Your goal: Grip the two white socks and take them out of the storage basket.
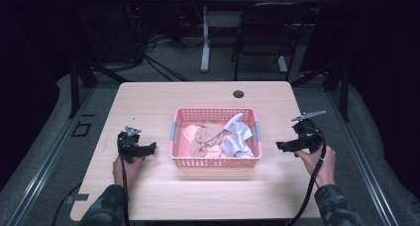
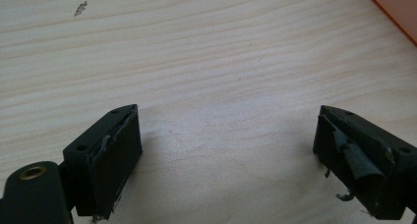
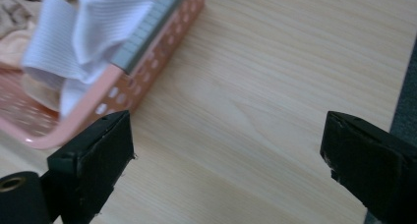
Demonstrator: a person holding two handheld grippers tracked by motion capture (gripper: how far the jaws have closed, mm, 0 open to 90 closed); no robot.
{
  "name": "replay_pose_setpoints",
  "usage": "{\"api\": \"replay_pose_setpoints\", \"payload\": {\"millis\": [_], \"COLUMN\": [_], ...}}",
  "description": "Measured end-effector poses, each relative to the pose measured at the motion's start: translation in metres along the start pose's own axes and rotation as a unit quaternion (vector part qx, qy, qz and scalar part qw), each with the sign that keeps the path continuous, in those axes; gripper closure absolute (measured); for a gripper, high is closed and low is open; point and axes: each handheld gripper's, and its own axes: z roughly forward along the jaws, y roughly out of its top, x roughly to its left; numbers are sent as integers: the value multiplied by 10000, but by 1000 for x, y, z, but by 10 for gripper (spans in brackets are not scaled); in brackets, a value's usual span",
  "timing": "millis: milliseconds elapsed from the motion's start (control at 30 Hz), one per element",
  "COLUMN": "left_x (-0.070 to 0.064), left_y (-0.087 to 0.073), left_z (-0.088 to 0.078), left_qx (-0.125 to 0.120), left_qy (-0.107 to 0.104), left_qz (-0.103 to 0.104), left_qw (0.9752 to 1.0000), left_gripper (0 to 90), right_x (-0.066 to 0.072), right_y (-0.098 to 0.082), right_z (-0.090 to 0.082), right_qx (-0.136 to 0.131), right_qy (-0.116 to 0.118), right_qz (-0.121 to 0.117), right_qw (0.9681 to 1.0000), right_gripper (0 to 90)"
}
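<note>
In the high view a pink basket [image 1: 215, 160] sits at the centre of the frame on the pale wooden desk [image 1: 148, 102]. Inside it lie several socks in a loose heap: a pinkish one [image 1: 189, 133] at the left, a beige one [image 1: 209, 136] in the middle and a white ribbed one [image 1: 236, 132] at the right, its end draped over the basket's far right edge. None of the socks lies on the desk outside the basket.

The left gripper [image 1: 148, 147] hangs at the left of the basket, pointing toward it, and the right gripper [image 1: 281, 145] at the right, likewise turned inward. Both are apart from the basket. In the left gripper view the fingers [image 2: 115, 155] stand wide with only bare desk between them. In the right gripper view the fingers [image 3: 101, 148] also stand wide and hold nothing, with the basket's corner and the white sock in the upper left of that frame.

Judging from this, if the work is to take the socks out and sort them, none of it is done yet: every sock remains to be picked. If instead they were to be gathered, the work looks finished.
</note>
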Motion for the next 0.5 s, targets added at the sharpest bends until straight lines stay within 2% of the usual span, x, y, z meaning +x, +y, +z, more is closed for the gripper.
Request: {"api": "replay_pose_setpoints", "payload": {"millis": [233, 267, 433, 467, 500], "left_x": [0, 0, 0, 0, 0], "left_y": [0, 0, 0, 0, 0], "left_z": [0, 0, 0, 0, 0], "left_qx": [1, 1, -1, -1, -4], "left_qy": [0, 0, 1, 1, 2], "left_qz": [3, 3, 1, 1, 1], "left_qw": [10000, 10000, 10000, 10000, 10000], "left_gripper": [107, 107, 108, 108, 107], "right_x": [34, 34, 59, 59, 67], "right_y": [29, 29, 56, 56, 65], "right_z": [-11, -11, -8, -8, -5], "right_qx": [-92, -92, -77, -77, -62], "right_qy": [197, 197, 288, 288, 333], "right_qz": [-348, -348, -614, -614, -704], "right_qw": [9992, 9992, 9977, 9977, 9969], "right_gripper": [53, 53, 58, 58, 62]}}
